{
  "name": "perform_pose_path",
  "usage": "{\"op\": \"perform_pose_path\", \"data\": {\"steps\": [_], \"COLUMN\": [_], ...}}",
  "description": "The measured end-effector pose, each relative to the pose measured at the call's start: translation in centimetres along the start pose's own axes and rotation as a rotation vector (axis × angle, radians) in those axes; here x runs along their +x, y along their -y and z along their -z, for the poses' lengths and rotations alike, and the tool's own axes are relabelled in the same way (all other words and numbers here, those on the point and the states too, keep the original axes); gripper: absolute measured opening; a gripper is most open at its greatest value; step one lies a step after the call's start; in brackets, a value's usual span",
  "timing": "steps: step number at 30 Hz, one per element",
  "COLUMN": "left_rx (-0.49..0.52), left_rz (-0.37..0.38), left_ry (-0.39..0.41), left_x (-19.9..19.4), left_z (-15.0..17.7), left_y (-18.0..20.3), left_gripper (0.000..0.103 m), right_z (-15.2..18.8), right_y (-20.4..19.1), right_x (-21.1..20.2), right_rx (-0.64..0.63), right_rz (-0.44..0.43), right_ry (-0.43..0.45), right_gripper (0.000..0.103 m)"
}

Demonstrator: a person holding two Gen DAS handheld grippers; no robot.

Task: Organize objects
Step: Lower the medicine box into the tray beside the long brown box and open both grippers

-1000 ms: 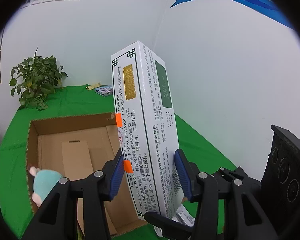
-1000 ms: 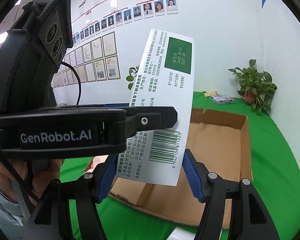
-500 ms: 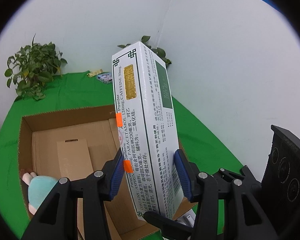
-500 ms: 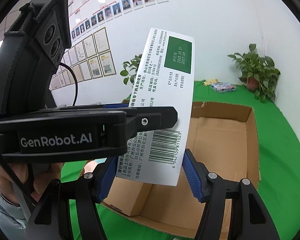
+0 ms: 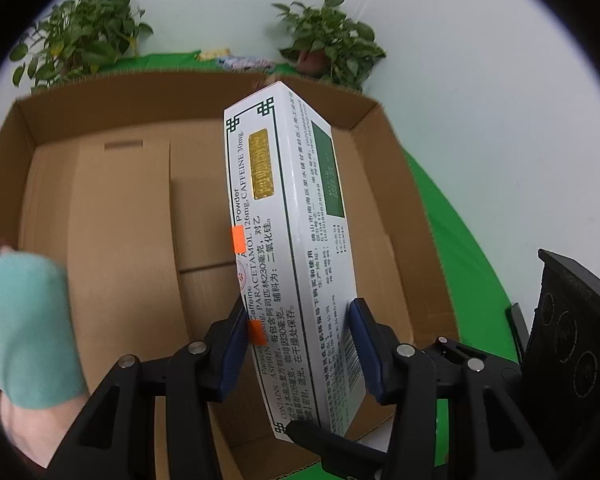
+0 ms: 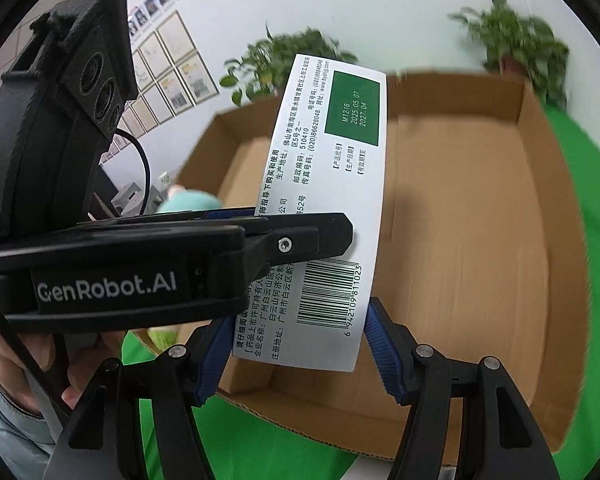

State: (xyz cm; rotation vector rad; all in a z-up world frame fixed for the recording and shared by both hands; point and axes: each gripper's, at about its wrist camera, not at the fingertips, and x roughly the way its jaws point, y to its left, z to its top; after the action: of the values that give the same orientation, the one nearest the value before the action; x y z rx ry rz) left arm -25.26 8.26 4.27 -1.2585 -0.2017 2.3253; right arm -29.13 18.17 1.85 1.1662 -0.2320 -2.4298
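- A tall white cardboard medicine box (image 5: 288, 248) printed with green and black text is held upright over an open brown cardboard carton (image 5: 112, 216), which sits on a table covered in bright green cloth (image 5: 452, 240).
- The left gripper (image 5: 298, 344) has its blue-padded fingers (image 5: 236, 344) pressed on the box's two broad faces near its lower end.
- The right gripper (image 6: 296, 354) clamps the same box across its narrower barcode side, fingers (image 6: 382, 350) set at a middling width around it, just below the left one's grip.
- The box hangs above the right-hand part of the carton floor, which looks bare there; its lower end is hidden behind the grippers, so I cannot tell whether it touches the bottom.
- A teal and pink soft toy (image 5: 24, 320) lies at the carton's left side, well apart from the box.
- Two leafy potted plants (image 5: 332, 40) stand beyond the carton against a white wall.
- To do this step well, I judge both grippers should lower together, keeping the box from twisting between the two grips.
- Aim for the bare floor near the right wall, clear of the toy.
- Release only once the box is resting, since a tall narrow box may tip.
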Motion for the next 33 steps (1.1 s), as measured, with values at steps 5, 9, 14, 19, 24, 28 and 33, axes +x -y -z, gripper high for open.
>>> {"op": "perform_pose_path", "data": {"steps": [5,9,14,19,24,28,33], "left_rx": [-0.024,-0.02,-0.051,-0.06,-0.087,-0.089,-0.092], "left_rz": [-0.022,-0.046,-0.044,-0.04,-0.026,-0.055,-0.071], "left_ry": [-0.054,-0.084,-0.095,-0.042,-0.015,0.009,0.032], "left_x": [1.9,2.5,1.6,-1.3,-3.5,-4.8,-5.2], "left_z": [1.9,3.2,4.7,5.6,7.1,6.6,6.1], "left_y": [-0.8,-0.8,-1.2,-2.2,-3.1,-4.7,-5.7], "left_gripper": [0.046,0.046,0.043,0.043,0.04,0.039,0.039], "right_z": [2.0,3.1,4.8,5.3,5.6,5.8,5.8], "right_y": [1.8,2.7,3.3,3.4,2.2,1.3,0.6], "right_x": [2.8,4.4,5.8,6.4,7.1,7.4,8.0], "right_rx": [0.051,0.086,0.11,0.105,0.071,0.044,0.052], "right_rz": [-0.026,-0.045,-0.046,-0.024,-0.001,0.024,0.042], "right_ry": [-0.062,-0.095,-0.121,-0.136,-0.156,-0.174,-0.206], "right_gripper": [0.06,0.06,0.059,0.059,0.059,0.06,0.064]}}
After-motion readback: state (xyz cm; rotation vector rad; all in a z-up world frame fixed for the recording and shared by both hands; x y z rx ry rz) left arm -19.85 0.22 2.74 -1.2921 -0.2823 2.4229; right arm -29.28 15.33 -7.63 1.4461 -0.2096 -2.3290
